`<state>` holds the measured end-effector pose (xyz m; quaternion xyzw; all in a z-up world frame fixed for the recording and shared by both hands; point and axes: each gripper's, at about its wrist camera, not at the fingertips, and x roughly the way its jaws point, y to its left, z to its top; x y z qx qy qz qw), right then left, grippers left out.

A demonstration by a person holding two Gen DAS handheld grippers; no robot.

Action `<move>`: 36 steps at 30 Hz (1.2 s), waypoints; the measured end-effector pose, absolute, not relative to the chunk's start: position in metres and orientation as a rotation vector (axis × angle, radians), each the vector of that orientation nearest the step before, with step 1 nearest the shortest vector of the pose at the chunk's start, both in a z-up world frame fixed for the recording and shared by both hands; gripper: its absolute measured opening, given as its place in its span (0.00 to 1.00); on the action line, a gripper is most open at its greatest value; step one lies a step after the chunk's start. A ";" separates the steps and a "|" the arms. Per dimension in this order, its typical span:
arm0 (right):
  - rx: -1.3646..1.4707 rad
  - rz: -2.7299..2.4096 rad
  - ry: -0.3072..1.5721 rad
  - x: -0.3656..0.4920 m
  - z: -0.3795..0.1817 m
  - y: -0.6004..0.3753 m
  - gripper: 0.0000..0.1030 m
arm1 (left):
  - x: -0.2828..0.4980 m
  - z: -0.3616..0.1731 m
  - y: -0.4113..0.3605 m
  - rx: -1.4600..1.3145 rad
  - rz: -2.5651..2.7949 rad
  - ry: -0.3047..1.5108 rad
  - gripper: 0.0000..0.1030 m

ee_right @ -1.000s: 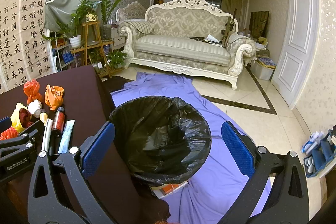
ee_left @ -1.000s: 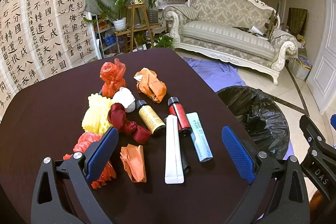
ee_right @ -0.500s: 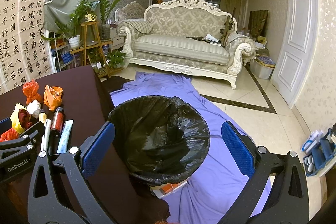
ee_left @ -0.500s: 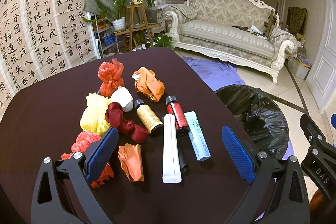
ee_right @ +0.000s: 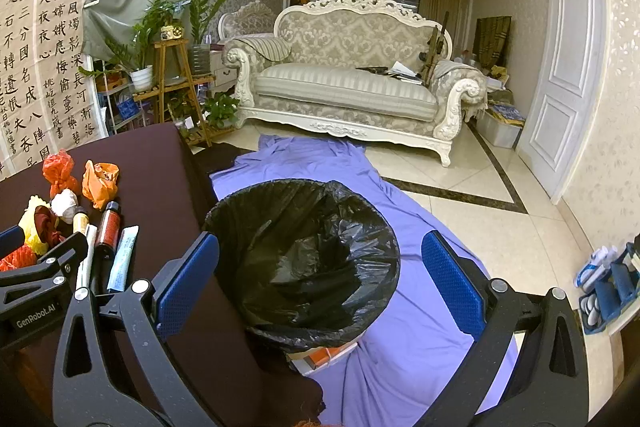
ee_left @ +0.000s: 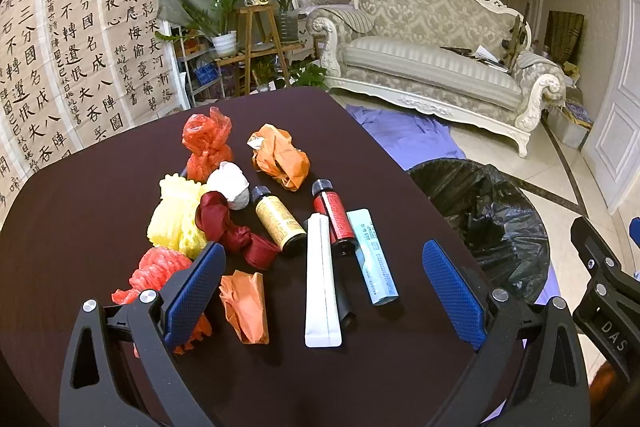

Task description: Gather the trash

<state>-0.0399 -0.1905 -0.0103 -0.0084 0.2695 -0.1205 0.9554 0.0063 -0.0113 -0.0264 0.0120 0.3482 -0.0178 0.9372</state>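
Since nothing's been picked up yet, it all comes down to where the junk sits relative to the left gripper (ee_left: pixel 322 277), which hangs over the near edge of the dark table (ee_left: pixel 80 211) with its blue pads spread wide and nothing between them. Going left to right across the pile: a red mesh wad (ee_left: pixel 158 273) partly behind the left pad, a yellow foam net (ee_left: pixel 176 217), a dark red ribbon (ee_left: pixel 228 227), a small orange wrapper (ee_left: pixel 244 307), a white paper ball (ee_left: pixel 232 185), then two more crumpled bags further back, one red (ee_left: pixel 206 143) and one orange (ee_left: pixel 280 159). After that come two little bottles, gold label (ee_left: pixel 278 219) and red label (ee_left: pixel 334 215), then a white tube (ee_left: pixel 322 279) and a light blue tube (ee_left: pixel 372 257). Both tubes run lengthwise away from the gripper, so the open gap is already square across their width, and I'd guess the white one goes first since it's dead ahead. Off to the right, the right gripper (ee_right: pixel 320 281) is also spread and empty, hovering above the black-lined bin (ee_right: pixel 304 255) that stands on the floor just beside the table. So the left one is clearly nearer the trash.
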 end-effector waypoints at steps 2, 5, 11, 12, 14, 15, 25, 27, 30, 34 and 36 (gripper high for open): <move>-0.016 -0.244 0.547 -0.040 -0.010 -0.191 0.96 | 0.007 -0.026 -0.011 0.024 -0.036 0.711 0.93; -0.017 -0.245 0.547 -0.039 -0.010 -0.191 0.96 | 0.007 -0.025 -0.011 0.024 -0.036 0.712 0.93; -0.016 -0.246 0.549 -0.039 -0.010 -0.192 0.96 | 0.007 -0.025 -0.012 0.024 -0.035 0.714 0.93; -0.016 -0.246 0.549 -0.039 -0.010 -0.191 0.96 | 0.007 -0.027 -0.013 0.023 -0.036 0.714 0.93; -0.014 -0.246 0.552 -0.039 -0.011 -0.192 0.96 | 0.007 -0.025 -0.012 0.024 -0.034 0.714 0.93; -0.014 -0.243 0.554 -0.039 -0.011 -0.192 0.96 | 0.007 -0.026 -0.012 0.025 -0.035 0.715 0.93; -0.016 -0.185 0.578 -0.045 -0.021 -0.179 0.84 | -0.008 -0.037 -0.013 0.015 -0.020 0.731 0.93; -0.011 -0.158 0.595 -0.042 -0.020 -0.170 0.80 | -0.013 -0.034 -0.006 0.013 -0.006 0.726 0.93; -0.016 -0.130 0.605 -0.041 -0.019 -0.159 0.75 | -0.024 -0.032 0.004 0.024 0.024 0.708 0.93; -0.028 -0.085 0.618 -0.039 -0.017 -0.147 0.72 | -0.034 -0.032 0.019 0.043 0.062 0.698 0.91; -0.033 -0.058 0.629 -0.039 -0.019 -0.138 0.67 | -0.038 -0.031 0.028 0.044 0.080 0.704 0.81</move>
